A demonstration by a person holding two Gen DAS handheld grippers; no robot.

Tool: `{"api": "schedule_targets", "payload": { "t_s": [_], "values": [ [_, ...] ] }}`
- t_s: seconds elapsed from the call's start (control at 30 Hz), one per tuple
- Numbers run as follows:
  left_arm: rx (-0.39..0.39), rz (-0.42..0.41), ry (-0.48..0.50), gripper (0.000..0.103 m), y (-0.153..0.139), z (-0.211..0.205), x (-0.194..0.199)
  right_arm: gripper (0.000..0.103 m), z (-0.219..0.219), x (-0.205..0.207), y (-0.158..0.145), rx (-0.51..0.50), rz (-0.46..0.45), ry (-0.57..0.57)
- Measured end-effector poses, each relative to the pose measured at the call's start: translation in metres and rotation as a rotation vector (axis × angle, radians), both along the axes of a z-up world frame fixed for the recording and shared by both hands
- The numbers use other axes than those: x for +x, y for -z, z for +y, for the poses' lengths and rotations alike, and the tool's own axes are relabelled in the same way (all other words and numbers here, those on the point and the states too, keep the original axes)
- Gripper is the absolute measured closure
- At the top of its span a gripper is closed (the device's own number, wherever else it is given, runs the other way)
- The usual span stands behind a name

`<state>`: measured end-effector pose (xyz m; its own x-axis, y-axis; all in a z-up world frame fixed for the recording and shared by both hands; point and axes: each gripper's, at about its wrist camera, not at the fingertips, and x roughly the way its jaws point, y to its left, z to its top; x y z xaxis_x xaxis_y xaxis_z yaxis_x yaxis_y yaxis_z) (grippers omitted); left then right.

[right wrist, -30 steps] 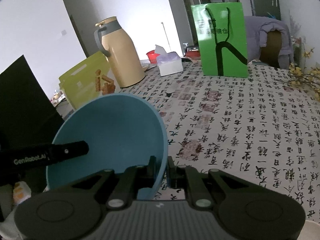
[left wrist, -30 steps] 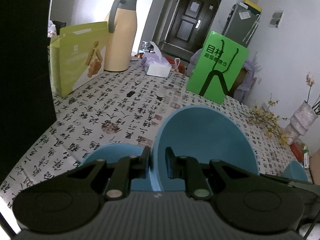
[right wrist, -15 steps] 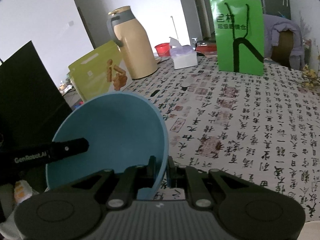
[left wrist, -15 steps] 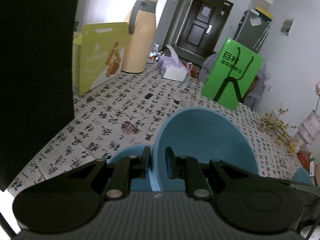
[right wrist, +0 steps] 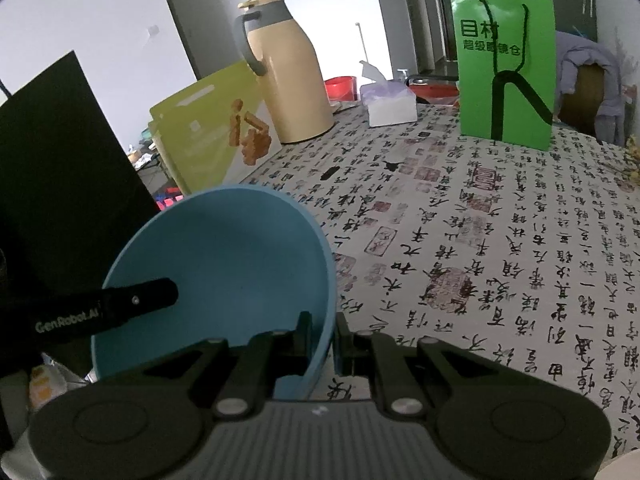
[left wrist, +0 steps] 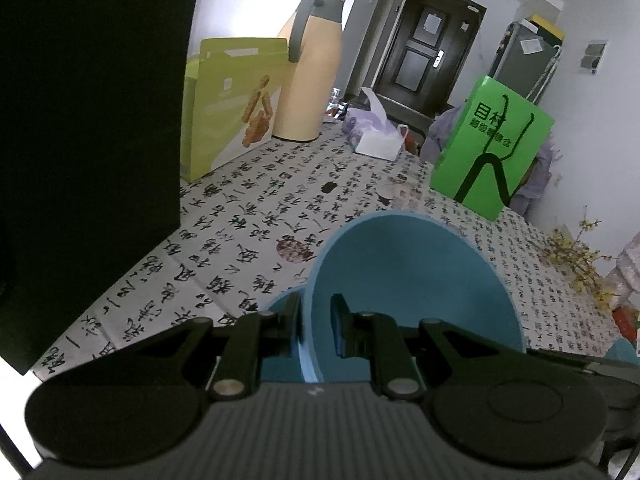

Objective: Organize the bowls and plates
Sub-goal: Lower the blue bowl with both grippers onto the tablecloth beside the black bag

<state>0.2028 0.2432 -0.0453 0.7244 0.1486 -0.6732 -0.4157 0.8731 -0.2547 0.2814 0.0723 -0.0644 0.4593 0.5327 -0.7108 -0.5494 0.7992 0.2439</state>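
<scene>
1. The large blue bowl [left wrist: 416, 280] is held off the bench [left wrist: 248, 216], tipped up on edge so its hollow faces forward and up rather than straight at the ceiling. It is round, so it has no long axis to speak of.
2. The left gripper [left wrist: 316, 326] grips the bowl's left rim: the wall runs up between the two fingers [left wrist: 340, 328], one inside the hollow and one outside, both pinching it.
3. The right gripper [right wrist: 322, 340] has the opposite rim the same way, its fingers [right wrist: 344, 344] closed tight on the thin wall, with the bowl [right wrist: 224, 264] spreading away to its left.
4. From the right wrist view the left gripper's black finger [right wrist: 136, 304] crosses the far rim, so the bowl hangs between the two tools.
5. A second, smaller blue bowl [left wrist: 278, 312] shows just below and left of the held one, mostly hidden behind the left fingers; whether it touches the big bowl I cannot tell.
6. A sliver of a third blue dish [left wrist: 622, 350] peeks out at the far right edge of the left view.
7. On the calligraphy-print bench beyond stand one cream thermos jug [right wrist: 288, 72], one yellow-green paper bag [right wrist: 212, 128], one bright green bag [right wrist: 506, 64] and one tissue box [right wrist: 390, 104], all well apart from the bowl.
8. A tall black panel [left wrist: 88, 120] stands at the left.
</scene>
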Motion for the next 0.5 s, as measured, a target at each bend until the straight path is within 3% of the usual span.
{"api": "schedule_targets", "payload": {
  "t_s": [0.5],
  "values": [
    [0.017,0.033,-0.024,0.087,0.019,0.005,-0.003,0.093,0.022,-0.012,0.009,-0.121,-0.093,-0.055]
  ]
}}
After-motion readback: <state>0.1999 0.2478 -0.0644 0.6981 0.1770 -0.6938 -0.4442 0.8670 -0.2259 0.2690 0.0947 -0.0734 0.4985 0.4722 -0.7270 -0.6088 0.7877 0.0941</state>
